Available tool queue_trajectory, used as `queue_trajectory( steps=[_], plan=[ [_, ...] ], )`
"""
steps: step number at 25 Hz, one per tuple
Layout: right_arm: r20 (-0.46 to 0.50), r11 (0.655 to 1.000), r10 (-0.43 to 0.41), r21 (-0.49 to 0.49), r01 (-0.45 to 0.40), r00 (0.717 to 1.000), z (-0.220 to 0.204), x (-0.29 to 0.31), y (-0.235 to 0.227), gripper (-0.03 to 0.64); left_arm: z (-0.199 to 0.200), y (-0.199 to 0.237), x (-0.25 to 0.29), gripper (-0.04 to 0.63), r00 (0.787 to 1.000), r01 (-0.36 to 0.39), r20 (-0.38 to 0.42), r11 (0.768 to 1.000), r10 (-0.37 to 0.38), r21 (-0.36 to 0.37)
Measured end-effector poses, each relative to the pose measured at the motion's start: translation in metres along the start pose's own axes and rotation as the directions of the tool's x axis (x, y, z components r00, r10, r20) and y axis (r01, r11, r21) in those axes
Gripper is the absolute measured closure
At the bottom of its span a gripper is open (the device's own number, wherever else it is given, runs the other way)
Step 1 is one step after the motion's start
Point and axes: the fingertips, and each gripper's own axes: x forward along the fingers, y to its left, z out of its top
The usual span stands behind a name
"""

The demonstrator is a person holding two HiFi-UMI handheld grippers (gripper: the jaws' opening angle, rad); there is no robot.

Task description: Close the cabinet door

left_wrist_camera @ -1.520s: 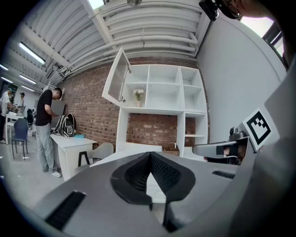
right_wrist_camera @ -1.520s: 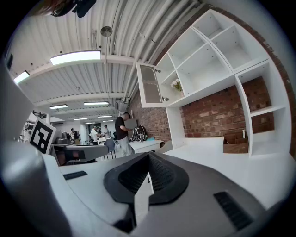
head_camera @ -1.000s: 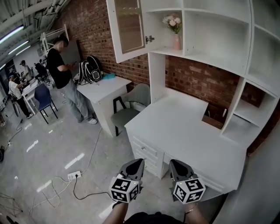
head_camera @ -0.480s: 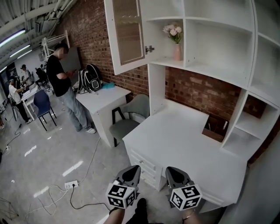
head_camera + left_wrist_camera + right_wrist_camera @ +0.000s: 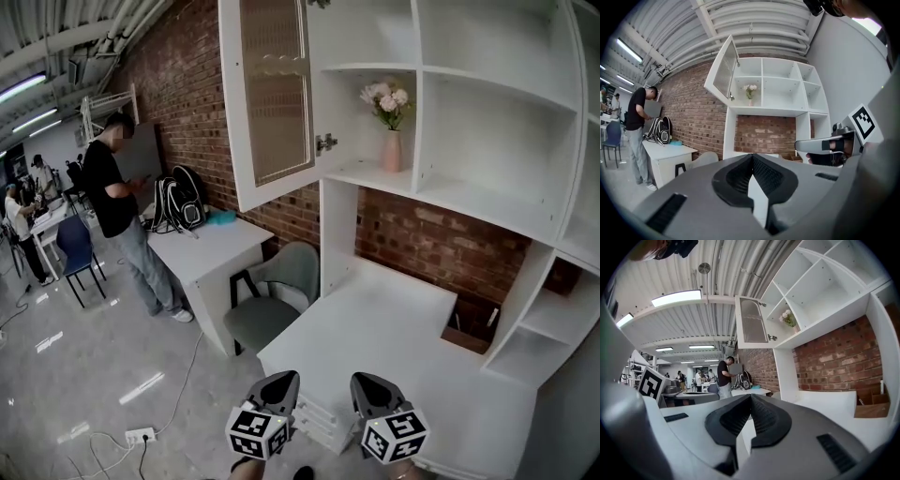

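Both claws are closed tight with nothing between them: left claw (image 5: 284,380) and right claw (image 5: 363,382) sit side by side, pointing level, low in the head view at the near edge of the white surface (image 5: 394,319). Well above them, the cabinet door (image 5: 272,94) stands swung open, and a pink vase of flowers (image 5: 391,145) sits on the shelf (image 5: 361,175) in the open compartment

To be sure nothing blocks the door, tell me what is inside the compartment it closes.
A pink vase of pale flowers stands on the lower shelf, toward the right. The upper section is partly cut off at the head view's top edge.
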Motion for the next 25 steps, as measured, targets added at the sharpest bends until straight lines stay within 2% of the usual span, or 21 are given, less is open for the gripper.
queue_trajectory(
  steps=[8,12,25],
  plan=[
    [0.027,0.999,-0.023,-0.039,0.024,0.999,0.038,0.080,-0.021,0.617,0.037,0.058,0.062,0.586,0.999,0.039,0.032,0.998,-0.040,0.039],
    [0.047,0.995,-0.031,-0.093,0.035,0.998,0.060,0.110,-0.026,0.617,0.061,0.080,0.085,0.586,0.996,0.059,0.065,0.995,-0.064,0.078],
    [0.203,0.972,-0.130,-0.167,0.166,0.971,0.161,0.144,-0.059,0.617,0.160,0.105,0.136,0.586,0.964,0.110,0.218,0.975,-0.152,0.195]
  ],
)
